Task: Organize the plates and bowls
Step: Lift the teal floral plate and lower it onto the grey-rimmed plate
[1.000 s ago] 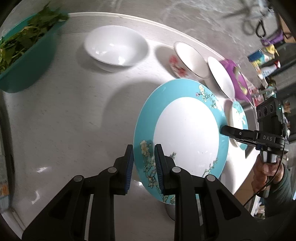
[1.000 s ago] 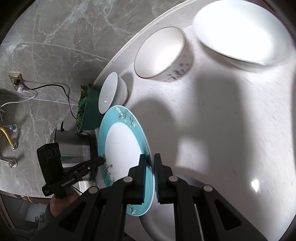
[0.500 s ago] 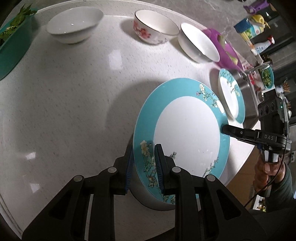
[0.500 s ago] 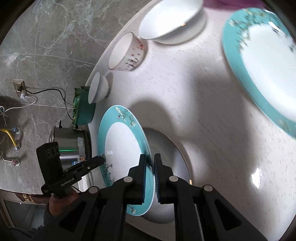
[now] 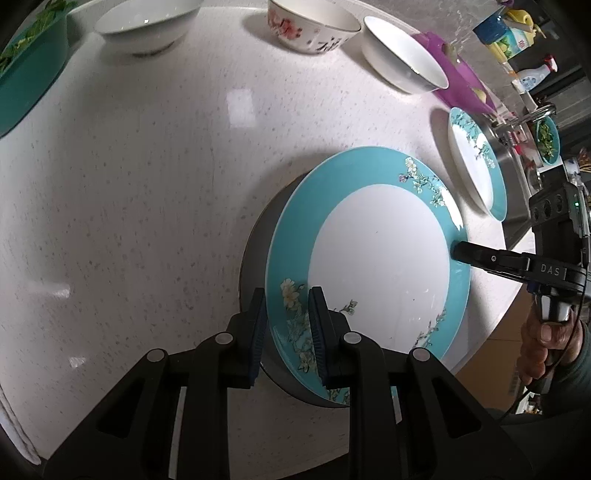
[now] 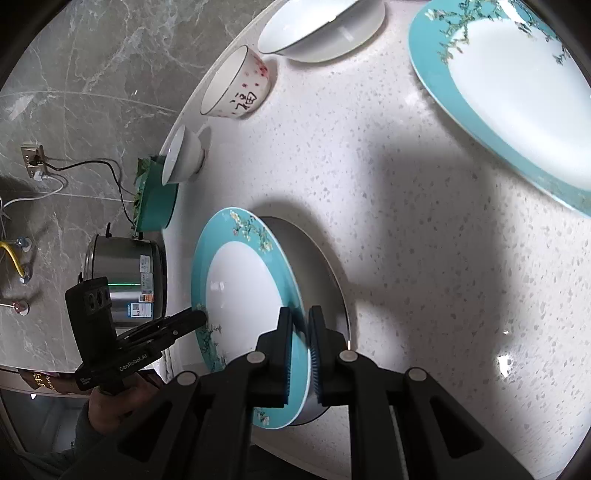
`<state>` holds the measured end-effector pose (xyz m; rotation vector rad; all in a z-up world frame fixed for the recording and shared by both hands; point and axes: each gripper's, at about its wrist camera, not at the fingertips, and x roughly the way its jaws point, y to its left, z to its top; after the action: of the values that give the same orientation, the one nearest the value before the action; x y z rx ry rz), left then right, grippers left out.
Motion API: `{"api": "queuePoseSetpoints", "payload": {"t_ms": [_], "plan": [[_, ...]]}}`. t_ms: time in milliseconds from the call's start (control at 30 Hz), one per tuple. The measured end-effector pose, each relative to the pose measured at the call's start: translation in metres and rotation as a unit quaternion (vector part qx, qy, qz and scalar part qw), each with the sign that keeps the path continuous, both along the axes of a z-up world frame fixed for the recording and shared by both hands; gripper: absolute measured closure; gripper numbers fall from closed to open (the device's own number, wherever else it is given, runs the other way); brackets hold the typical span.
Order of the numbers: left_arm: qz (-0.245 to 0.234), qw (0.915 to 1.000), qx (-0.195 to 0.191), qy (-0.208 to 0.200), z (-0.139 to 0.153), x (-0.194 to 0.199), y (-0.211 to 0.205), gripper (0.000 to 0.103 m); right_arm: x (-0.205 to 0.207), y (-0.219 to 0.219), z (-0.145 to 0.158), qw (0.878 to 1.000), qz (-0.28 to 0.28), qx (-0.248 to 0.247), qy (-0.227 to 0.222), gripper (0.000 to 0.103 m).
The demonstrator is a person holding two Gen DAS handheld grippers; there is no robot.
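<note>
- A large teal-rimmed plate (image 5: pixel 376 258) with a white centre and blossom sprigs is held tilted just above the white speckled counter (image 5: pixel 147 184), its shadow dark beneath it.
- The left tool (image 5: pixel 286 325) is clamped on the plate's rim at 6 o'clock in the left wrist view, one blue pad above the rim and one below.
- The right tool (image 6: pixel 297 354) is clamped on the opposite rim; from the left wrist camera it reaches in at 3 o'clock, gripped by a hand (image 5: pixel 543 347) in a dark sleeve.
- A second teal-rimmed plate (image 5: pixel 476 162) lies flat on the counter at 2 o'clock from the held one, near the edge and apart from it.
- Three bowls line the counter's far rim: a plain white bowl (image 5: pixel 146 24) at 11 o'clock, a floral bowl (image 5: pixel 314 26) with painted characters at 12 o'clock, and a white bowl (image 5: pixel 402 59) at 1 o'clock.
- A teal tub of greens (image 5: pixel 26 74) sits at 10 o'clock.
- A purple dish (image 5: pixel 458 81) stands just behind the 1 o'clock bowl.
- In the right wrist view a steel pot (image 6: pixel 125 280) stands beyond the counter's edge at 9 o'clock.
</note>
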<state>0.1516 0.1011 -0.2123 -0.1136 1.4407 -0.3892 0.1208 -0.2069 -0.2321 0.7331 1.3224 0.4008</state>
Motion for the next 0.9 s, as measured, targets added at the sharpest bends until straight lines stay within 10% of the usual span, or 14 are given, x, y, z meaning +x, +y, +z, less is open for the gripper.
{"api": "queuePoseSetpoints", "payload": {"t_ms": [900], "plan": [[-0.043,0.9975,0.046,-0.033,-0.008,0.0,-0.019,0.082,-0.006,0.026,0.004,0.993,0.038,-0.11,-0.031,0.088]]}}
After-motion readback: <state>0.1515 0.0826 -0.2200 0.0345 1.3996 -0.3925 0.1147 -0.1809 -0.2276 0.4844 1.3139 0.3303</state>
